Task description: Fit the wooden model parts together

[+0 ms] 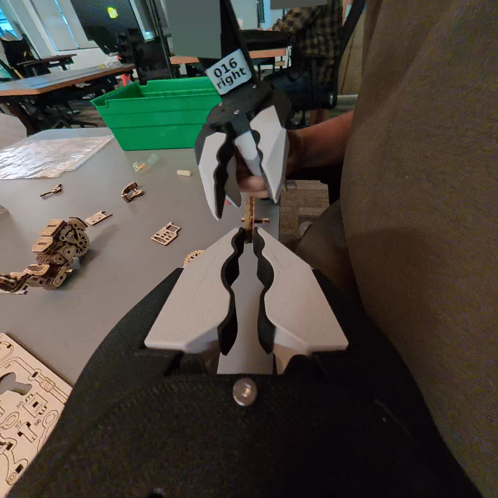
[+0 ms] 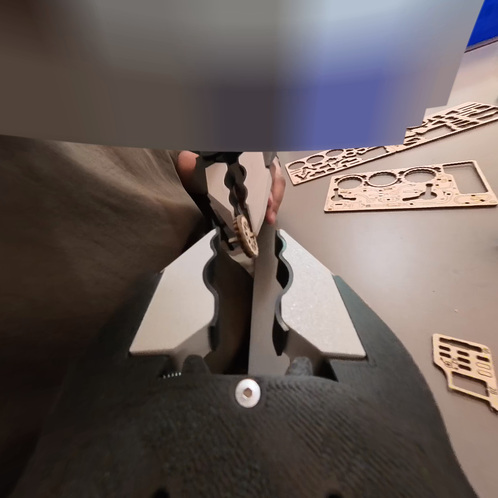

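**Wooden gear held over the edge of a grey table**

Grey and matte, the table [image 1: 89, 310] takes up most of the left wrist view, and its near edge runs just under the two grippers. Behind it stand a green plastic bin [image 1: 159, 118], dark desks and a window; a person in a checked shirt sits far back. On the table lie a crinkled clear plastic sheet [image 1: 48, 156], a small clear bag [image 1: 144, 163], a short pale cylinder [image 1: 184, 173], several loose wooden pieces, and a half-built wooden model [image 1: 54, 248] at the left. A pale laser-cut sheet [image 1: 24, 404] lies at the near left corner. In the right wrist view, more cut-out wooden sheets [image 2: 409, 188] lie flat on the same surface.

The left gripper [image 1: 248, 233] pinches a small wooden gear [image 1: 249, 221] at its tips; the gear stands on edge above the table border, with a thin axle through it. The right gripper [image 1: 246, 208] hangs just above the gear, its jaws spread and holding nothing. A brown garment fills the right side.
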### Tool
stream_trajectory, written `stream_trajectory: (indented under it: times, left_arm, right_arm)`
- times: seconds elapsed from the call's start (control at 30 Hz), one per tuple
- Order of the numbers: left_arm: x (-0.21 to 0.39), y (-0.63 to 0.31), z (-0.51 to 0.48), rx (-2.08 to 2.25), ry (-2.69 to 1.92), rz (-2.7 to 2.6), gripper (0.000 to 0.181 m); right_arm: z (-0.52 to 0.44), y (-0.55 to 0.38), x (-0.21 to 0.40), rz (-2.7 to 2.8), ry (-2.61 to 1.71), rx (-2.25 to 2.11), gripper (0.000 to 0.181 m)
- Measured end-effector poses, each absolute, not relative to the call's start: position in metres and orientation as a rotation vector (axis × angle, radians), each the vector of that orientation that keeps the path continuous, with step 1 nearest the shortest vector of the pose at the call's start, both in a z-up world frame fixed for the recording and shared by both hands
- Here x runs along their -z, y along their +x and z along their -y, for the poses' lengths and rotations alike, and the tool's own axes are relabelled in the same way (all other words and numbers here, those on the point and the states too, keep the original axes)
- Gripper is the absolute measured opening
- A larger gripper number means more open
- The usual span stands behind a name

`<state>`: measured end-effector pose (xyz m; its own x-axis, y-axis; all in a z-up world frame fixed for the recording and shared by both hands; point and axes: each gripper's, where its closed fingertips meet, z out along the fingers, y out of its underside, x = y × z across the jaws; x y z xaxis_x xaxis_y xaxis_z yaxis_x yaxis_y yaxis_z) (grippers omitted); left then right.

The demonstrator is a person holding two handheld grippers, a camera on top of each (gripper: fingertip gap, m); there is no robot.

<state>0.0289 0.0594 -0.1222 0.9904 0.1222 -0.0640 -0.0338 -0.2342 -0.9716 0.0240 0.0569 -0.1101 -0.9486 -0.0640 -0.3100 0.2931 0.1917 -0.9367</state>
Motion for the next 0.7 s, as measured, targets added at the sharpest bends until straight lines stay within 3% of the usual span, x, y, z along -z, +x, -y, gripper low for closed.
stream_trajectory:
  times: [0.53,0.7]
  left_arm:
    - [0.113,0.022,-0.058,-0.106,-1.734,0.148,0.004]
    - [0.11,0.02,-0.058,-0.085,-1.714,0.167,0.004]
  right_arm:
    - [-0.053,0.023,0.112,-2.319,0.168,1.888,0.029]
    - [-0.052,0.023,0.109,-2.314,0.162,1.914,0.019]
